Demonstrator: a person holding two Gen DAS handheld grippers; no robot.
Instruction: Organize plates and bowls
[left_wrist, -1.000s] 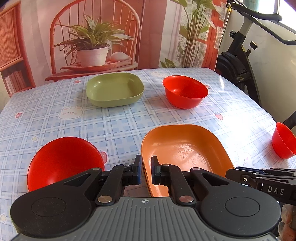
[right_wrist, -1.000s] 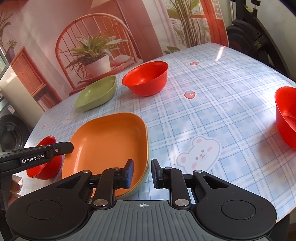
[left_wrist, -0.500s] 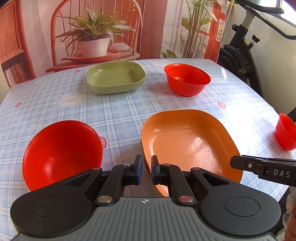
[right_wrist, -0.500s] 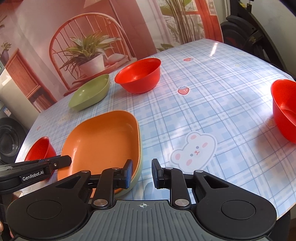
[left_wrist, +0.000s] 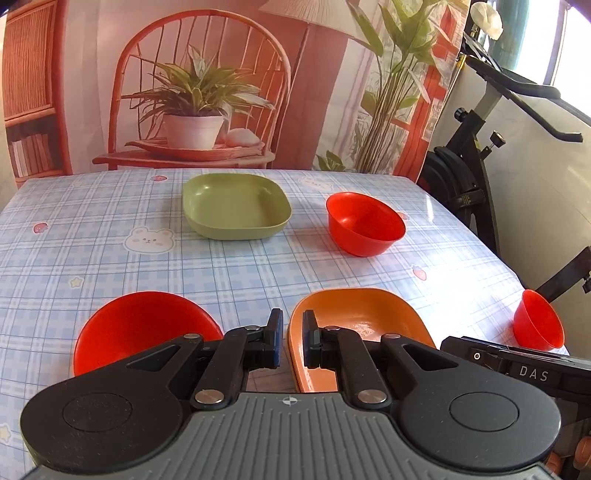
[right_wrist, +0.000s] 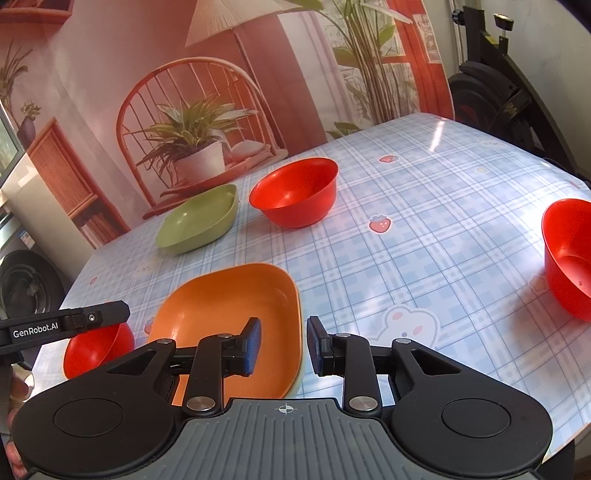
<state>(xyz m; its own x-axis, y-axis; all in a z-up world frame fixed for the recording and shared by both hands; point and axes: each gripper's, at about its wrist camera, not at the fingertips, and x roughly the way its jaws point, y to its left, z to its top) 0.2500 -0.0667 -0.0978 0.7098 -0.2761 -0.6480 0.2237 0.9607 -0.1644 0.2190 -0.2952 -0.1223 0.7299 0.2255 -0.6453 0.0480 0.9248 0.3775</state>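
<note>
An orange plate (left_wrist: 364, 317) (right_wrist: 236, 306) lies at the table's near edge, stacked on a pale plate whose rim shows under it in the right wrist view. A green plate (left_wrist: 234, 205) (right_wrist: 197, 221) lies at the back. One red bowl (left_wrist: 364, 223) (right_wrist: 295, 195) stands right of it, one (left_wrist: 142, 325) (right_wrist: 98, 345) at near left, one (left_wrist: 537, 321) (right_wrist: 569, 262) at the right edge. My left gripper (left_wrist: 292, 343) is nearly shut and empty, above the orange plate's left rim. My right gripper (right_wrist: 283, 345) is open over the plate's right rim.
The table (left_wrist: 110, 258) has a blue checked cloth. A printed backdrop (left_wrist: 203, 92) hangs behind it. An exercise bike (left_wrist: 480, 166) stands off the right side. The right gripper's body (left_wrist: 517, 363) shows at lower right in the left wrist view.
Both grippers have pulled back and tilted up, so the dishes sit lower in view. My right gripper's jaws have opened wider. The dishes have not moved.
</note>
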